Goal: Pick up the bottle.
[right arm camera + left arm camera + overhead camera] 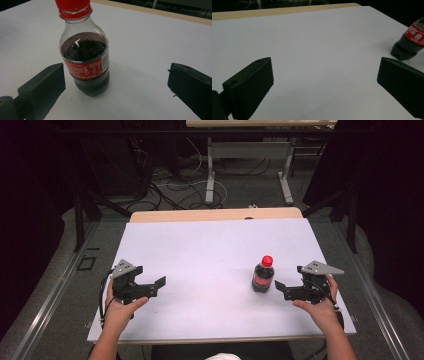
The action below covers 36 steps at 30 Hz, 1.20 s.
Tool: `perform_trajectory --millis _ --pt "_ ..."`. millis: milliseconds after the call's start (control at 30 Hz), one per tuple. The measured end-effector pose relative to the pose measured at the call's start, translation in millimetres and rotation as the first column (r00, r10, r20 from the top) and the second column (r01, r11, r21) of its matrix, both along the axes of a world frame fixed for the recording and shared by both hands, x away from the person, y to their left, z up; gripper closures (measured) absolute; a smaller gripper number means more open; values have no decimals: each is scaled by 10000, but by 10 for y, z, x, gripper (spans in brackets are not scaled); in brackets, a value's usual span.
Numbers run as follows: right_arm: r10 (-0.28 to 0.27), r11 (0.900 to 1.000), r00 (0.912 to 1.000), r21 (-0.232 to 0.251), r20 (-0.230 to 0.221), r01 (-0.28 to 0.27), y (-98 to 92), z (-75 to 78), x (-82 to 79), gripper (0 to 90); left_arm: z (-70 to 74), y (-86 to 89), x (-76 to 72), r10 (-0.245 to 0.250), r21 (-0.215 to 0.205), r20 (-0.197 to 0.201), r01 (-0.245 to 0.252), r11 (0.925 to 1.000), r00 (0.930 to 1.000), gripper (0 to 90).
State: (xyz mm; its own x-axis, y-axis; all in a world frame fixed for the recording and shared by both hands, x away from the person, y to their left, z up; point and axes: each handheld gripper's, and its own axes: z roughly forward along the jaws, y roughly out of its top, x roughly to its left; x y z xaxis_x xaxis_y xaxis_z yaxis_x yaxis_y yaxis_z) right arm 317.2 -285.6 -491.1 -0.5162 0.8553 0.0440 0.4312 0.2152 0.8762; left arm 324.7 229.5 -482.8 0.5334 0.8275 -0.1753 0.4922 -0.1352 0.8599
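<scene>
bottle upright, cap up, on table | left gripper jaws wide | right gripper jaws wide

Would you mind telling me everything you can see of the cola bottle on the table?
The cola bottle is a small clear plastic one with a red screw cap, still on, and a red label band with white print around its middle. Dark drink fills it to the shoulder, where a printed code shows; the neck is empty. It stands upright on the white table cover, toward the right side, just ahead of the open right gripper. Nothing but the cover touches it; the jaws stand apart from it.
</scene>
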Motion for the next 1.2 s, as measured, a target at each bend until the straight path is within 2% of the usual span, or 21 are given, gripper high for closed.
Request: perform_trajectory --millis 133,300,333,367,467,533,633,667,733,867,900,1000,1033,1200 --pt "264 9996 9997 111 7 -264 46 3 -6 19 -7 -15 1 -74 145 1 74 9999 10000 9" --pt "500 9987 9987 126 106 -501 98 -46 26 38 -20 -34 -18 -100 46 -117 100 9999 9999 11" --pt "486 9984 9988 297 89 -488 135 -87 44 61 -23 -35 -20 -113 83 -86 114 9999 9999 11" --pt "485 9981 9988 384 9 -485 156 -112 55 65 -26 -34 -27 -86 111 -111 88 9999 9999 11" --pt "501 9984 9986 255 -173 -496 187 -151 79 68 -27 -27 -28 -98 192 -67 99 9998 9999 11" --pt "484 9984 9984 303 -309 -474 233 -211 130 81 -33 -32 -33 -63 108 -174 65 9999 9998 11" --pt "459 9985 9985 302 -303 -450 254 -253 169 106 -39 -40 -31 -46 127 -173 49 9999 9998 11" --pt "480 9983 9982 344 -351 -468 291 -291 198 130 -39 -37 -26 -98 253 -137 102 9996 9999 11" --pt "727 9966 9962 427 -482 -706 318 -309 232 152 -46 -52 -25 -112 181 -188 115 9998 9998 11" --pt "709 9971 9966 317 -430 -696 368 -318 265 163 -55 -59 -20 -153 308 -193 159 9994 9997 11" --pt "839 9961 9958 314 -374 -827 378 -316 281 177 -59 -67 -23 -130 224 -263 135 9997 9996 11" --pt "996 9949 9946 166 -309 -991 450 -300 313 262 -68 -62 -22 -139 319 -242 147 9994 9996 11" --pt "1041 9946 9943 32 -208 -1041 460 -297 323 268 -76 -68 -27 -105 248 -287 112 9996 9995 11" --pt "1061 9943 9941 -32 -226 -1062 477 -294 344 272 -81 -59 -29 -68 229 -306 75 9997 9995 11"
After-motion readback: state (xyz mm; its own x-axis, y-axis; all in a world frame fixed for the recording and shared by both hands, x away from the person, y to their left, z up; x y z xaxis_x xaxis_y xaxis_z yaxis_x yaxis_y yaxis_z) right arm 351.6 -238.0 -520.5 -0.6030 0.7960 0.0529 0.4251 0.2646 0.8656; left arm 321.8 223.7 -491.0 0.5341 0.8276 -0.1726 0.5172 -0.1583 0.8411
